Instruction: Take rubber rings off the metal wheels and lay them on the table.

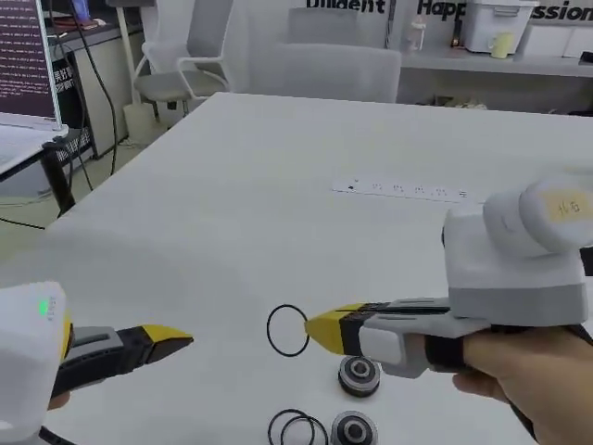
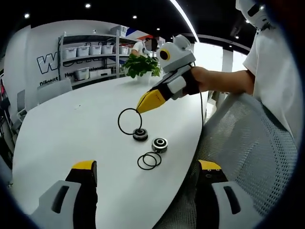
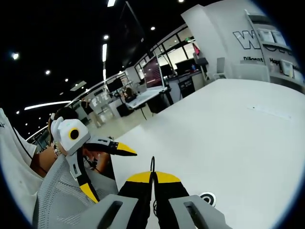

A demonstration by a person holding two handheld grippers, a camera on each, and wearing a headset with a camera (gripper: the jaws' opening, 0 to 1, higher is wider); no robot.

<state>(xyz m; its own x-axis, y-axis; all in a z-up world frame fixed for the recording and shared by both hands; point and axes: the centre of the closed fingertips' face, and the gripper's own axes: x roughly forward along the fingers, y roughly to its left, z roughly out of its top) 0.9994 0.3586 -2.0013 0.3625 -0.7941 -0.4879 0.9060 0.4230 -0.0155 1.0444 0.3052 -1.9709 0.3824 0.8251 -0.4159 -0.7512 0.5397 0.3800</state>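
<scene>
Between the pressed-together jaws of the right gripper [image 1: 310,330] a black rubber ring [image 1: 269,331] is pinched by its edge. It stands out past the tips toward the left gripper [image 1: 181,340], whose jaws are spread wide in its own view. Just under the right gripper's tips sits a metal wheel [image 1: 359,374]; the held ring's lower edge comes close to it, perhaps touching, though that is hard to tell. A second wheel [image 1: 354,429] lies nearer the person, and beside it, on the left gripper's side, two loose rings [image 1: 290,412] overlap on the white table [image 1: 278,185].
</scene>
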